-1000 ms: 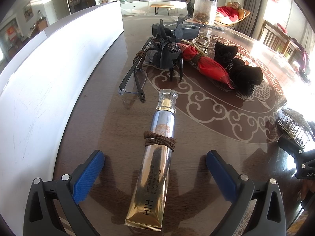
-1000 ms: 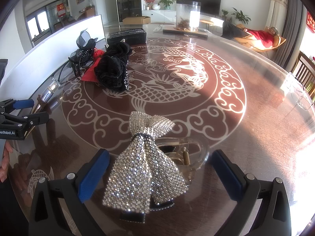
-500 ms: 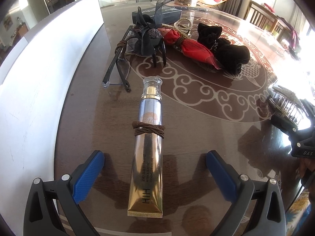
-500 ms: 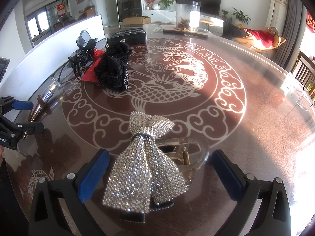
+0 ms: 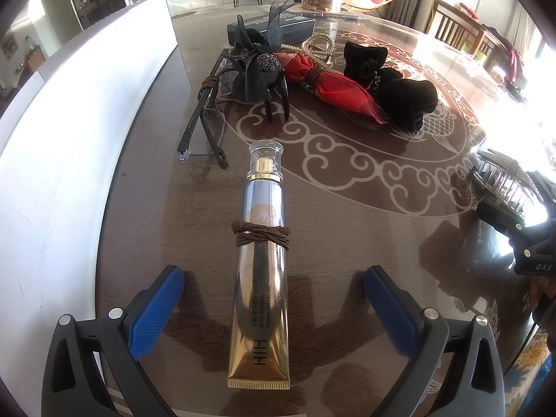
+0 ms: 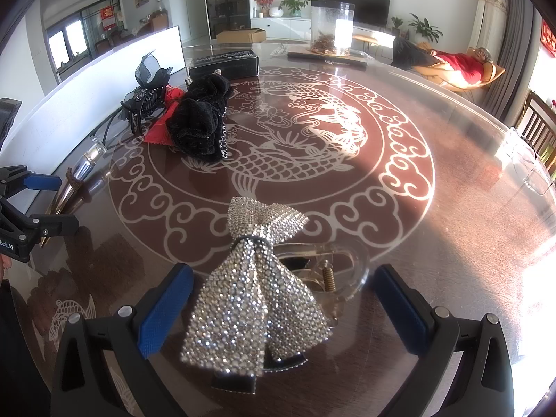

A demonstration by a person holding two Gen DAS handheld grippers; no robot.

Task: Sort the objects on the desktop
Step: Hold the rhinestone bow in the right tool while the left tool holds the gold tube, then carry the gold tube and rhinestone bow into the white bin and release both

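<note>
A gold and silver cosmetic tube (image 5: 262, 267) with a brown hair tie (image 5: 261, 236) wrapped round it lies lengthwise on the table between the wide-apart blue pads of my left gripper (image 5: 274, 295), which is open. In the right wrist view a rhinestone bow hair clip (image 6: 253, 299) on a clear claw sits between the blue pads of my right gripper (image 6: 278, 299), also open. Further off lie glasses (image 5: 205, 121), a black bow claw clip (image 5: 259, 69), a red scarf (image 5: 333, 87) and black scrunchies (image 5: 396, 87).
A long white board (image 5: 69, 132) runs along the left edge of the round patterned table (image 6: 469, 208). A dark box (image 6: 224, 60) and a clear jar (image 6: 332, 26) stand at the far side. A person reclines in a chair (image 6: 451, 66) beyond the table. Wooden chairs stand at the right.
The left gripper's view has shifted a little over the tube, first dipping down and then levelling; the tube stays between the open pads. The right gripper and bow clip have not moved.
</note>
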